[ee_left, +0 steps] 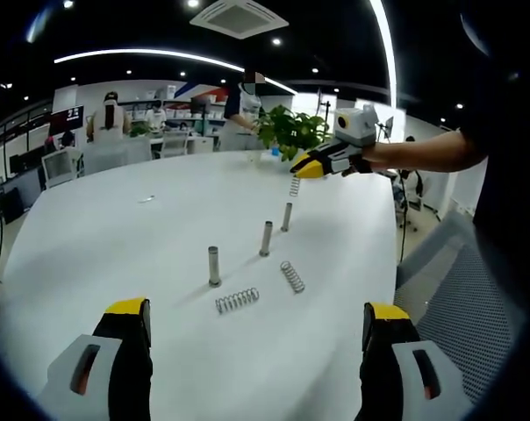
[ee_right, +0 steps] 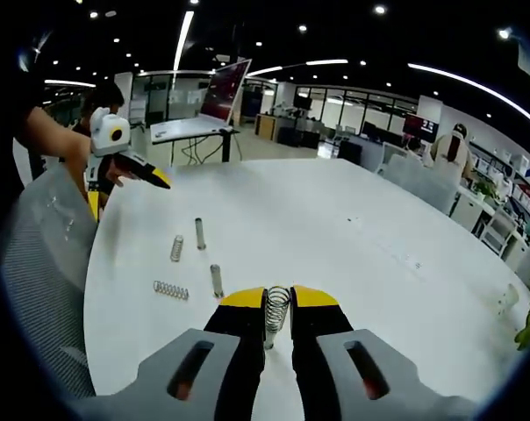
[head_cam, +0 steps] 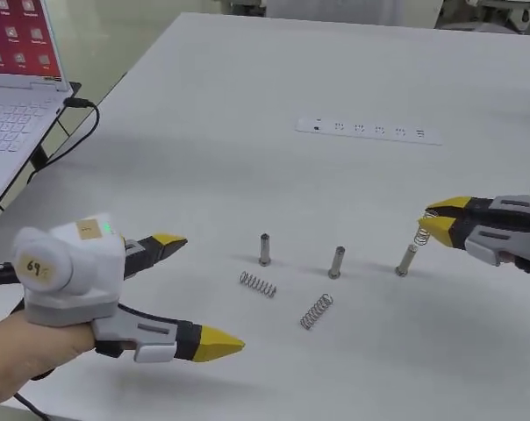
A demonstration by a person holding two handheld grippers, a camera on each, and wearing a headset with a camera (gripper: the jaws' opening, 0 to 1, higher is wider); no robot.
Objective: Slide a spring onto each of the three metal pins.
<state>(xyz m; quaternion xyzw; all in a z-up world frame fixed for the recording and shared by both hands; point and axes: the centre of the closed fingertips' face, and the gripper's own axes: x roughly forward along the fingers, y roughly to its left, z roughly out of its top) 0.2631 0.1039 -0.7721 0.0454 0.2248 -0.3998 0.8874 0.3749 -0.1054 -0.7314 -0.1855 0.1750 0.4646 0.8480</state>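
Though partly cut off, the right gripper [head_cam: 428, 221] pinches a spring [head_cam: 421, 236].

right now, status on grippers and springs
Left gripper open, empty. Right gripper shut on spring at right pin. Two springs loose, two pins bare. Nothing blocking.

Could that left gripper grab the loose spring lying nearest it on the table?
Probably yes. The left gripper is open, the spring lies flat on the bare table just ahead of its jaws, and nothing stands between them.
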